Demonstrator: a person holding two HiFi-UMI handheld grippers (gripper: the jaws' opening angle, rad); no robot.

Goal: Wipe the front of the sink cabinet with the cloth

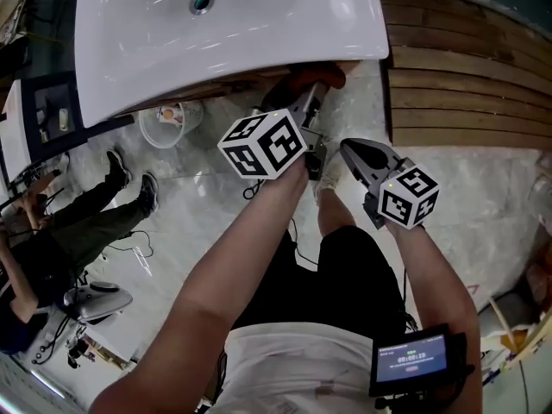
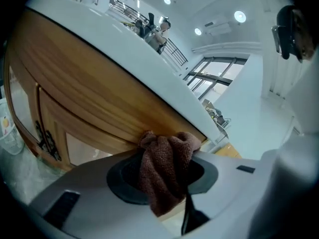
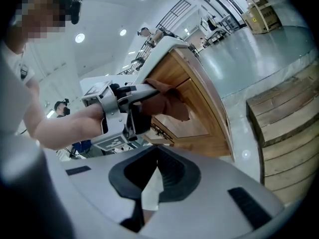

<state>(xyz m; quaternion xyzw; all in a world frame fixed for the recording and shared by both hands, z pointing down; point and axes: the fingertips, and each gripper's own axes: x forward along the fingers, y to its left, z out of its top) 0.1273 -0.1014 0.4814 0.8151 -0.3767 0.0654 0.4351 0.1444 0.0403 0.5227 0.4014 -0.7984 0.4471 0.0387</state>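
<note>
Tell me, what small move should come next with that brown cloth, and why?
Probably slide the left hand-held gripper sideways along the cabinet front. Its jaws clamp the cloth, which touches the wood just under the sink rim, and more panel lies beside it.

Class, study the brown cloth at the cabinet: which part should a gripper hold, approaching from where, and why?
Grip the cloth by its bunched middle, coming from the room side, square to the cabinet front. The left gripper holds it so: a wad pokes past the fingers against the wood, a tail hangs below.
</note>
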